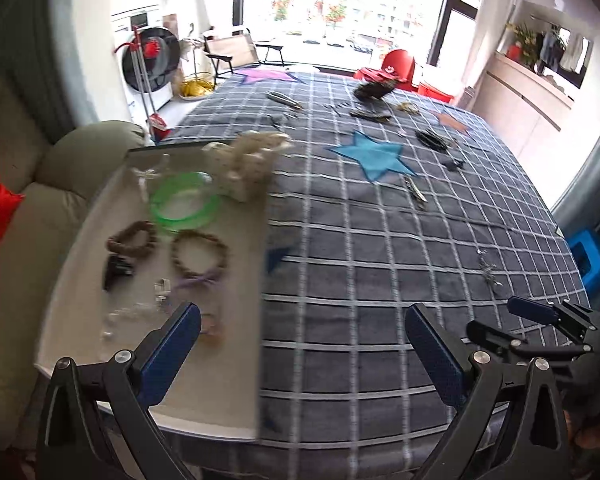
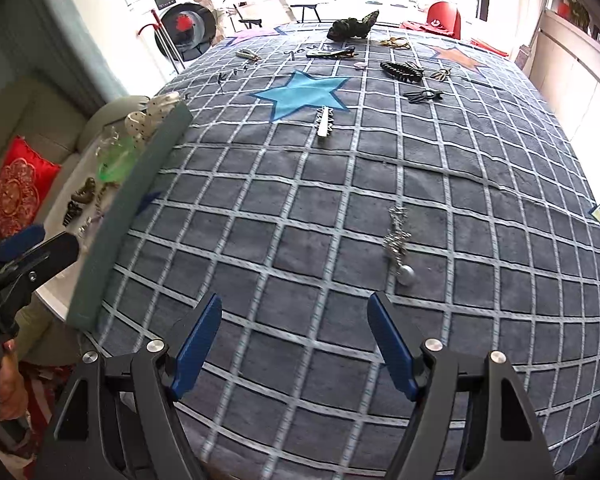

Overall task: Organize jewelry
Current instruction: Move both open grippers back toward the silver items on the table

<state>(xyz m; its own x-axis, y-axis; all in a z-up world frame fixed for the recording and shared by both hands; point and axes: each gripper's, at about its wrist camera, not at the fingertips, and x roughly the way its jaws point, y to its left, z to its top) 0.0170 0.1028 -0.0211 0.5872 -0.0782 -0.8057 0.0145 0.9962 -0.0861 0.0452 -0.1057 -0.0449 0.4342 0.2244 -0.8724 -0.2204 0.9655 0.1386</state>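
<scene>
silver chain (image 2: 398, 240) lies on the checked cloth (image 2: 480, 216), just ahead of your right gripper (image 2: 296, 344); both grippers are spread and empty. next, pinch it and carry it to the white tray (image 1: 80, 264) by your left gripper (image 1: 300, 344).

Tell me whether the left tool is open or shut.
Open: the left tool has its blue pads spread wide, nothing between them.

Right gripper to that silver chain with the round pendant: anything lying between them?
Nothing: in the right wrist view, only bare grey checked cloth lies between the open right gripper and the silver chain with round pendant.
</scene>
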